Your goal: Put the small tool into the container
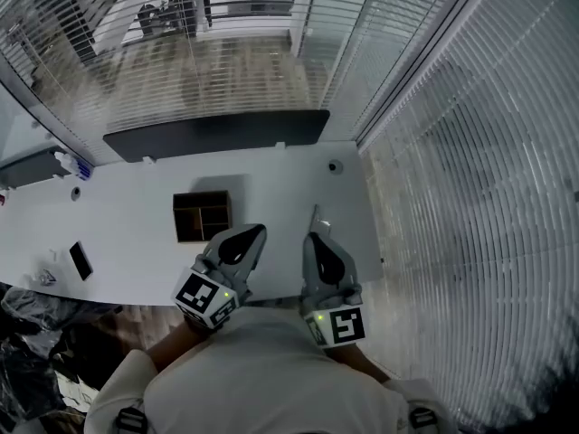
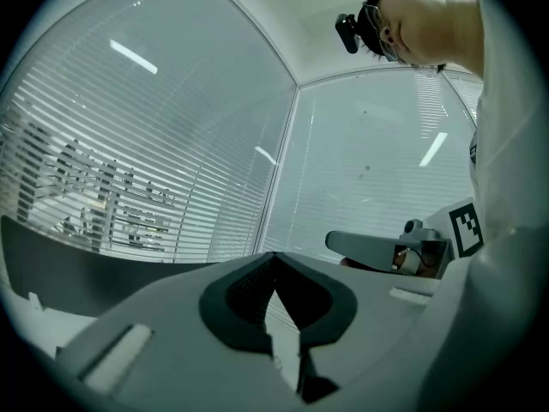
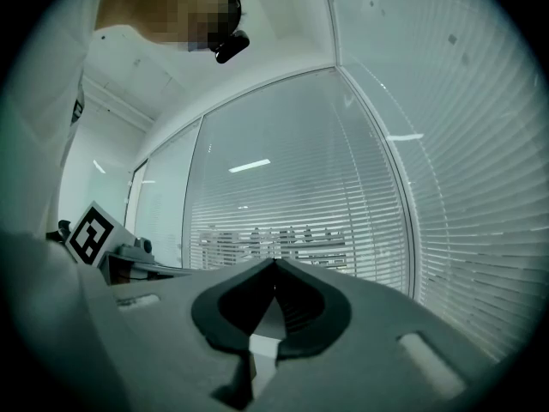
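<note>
A brown open container (image 1: 202,215) with several compartments stands on the white table (image 1: 127,229). My left gripper (image 1: 256,232) (image 2: 274,256) hovers just right of it near the table's front edge, its jaws shut and empty. My right gripper (image 1: 313,238) (image 3: 274,263) is beside it to the right, also shut on nothing. A thin grey stick-like thing (image 1: 315,213) lies on the table just past the right gripper's tip; it is too small to identify. Both gripper views tilt upward to blinds and glass walls and show no table.
A black phone (image 1: 80,260) lies at the table's front left, and a small round fitting (image 1: 335,165) sits at the back right. A dark panel (image 1: 217,132) runs along the table's far edge. Glass walls with blinds (image 1: 470,197) stand close on the right.
</note>
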{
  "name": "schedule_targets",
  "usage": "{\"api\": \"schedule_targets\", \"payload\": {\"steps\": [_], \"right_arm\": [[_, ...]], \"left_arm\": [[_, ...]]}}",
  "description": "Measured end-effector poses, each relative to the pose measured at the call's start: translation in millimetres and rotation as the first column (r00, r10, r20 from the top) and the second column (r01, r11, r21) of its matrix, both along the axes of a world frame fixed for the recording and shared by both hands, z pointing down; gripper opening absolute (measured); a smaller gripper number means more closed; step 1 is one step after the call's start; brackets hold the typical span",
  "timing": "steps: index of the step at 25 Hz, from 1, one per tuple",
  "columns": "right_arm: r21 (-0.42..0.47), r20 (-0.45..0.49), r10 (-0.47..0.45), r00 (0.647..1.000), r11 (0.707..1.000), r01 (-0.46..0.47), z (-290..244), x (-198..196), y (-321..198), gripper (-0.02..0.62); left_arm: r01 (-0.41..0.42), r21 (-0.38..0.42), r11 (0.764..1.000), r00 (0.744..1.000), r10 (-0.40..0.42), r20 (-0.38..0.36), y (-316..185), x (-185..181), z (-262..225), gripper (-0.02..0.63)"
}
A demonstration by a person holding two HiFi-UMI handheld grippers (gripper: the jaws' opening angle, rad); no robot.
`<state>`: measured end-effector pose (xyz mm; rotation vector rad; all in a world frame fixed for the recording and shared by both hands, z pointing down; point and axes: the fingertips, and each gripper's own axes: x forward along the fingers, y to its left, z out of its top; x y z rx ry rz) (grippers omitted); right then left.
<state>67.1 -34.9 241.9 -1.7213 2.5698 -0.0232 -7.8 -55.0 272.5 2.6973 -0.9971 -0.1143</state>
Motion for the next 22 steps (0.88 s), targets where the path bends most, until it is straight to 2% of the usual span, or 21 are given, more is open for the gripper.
{"api": "schedule_targets", "payload": {"steps": [12,22], "right_arm": [[-0.078,-0.022,0.032,0.999,0.996,-0.034,30,24,-11,0.001],[-0.107,-0.027,0.04,0.999,0.993,-0.043,54,41,-15,0.002]], "left_arm": [[-0.044,-0.064,0.997,0.998,0.047,0.046,-11,28,25,0.003],[-0.072,-0.097,0.993,0.994,0.079,0.07,-17,54,48,0.003]]}}
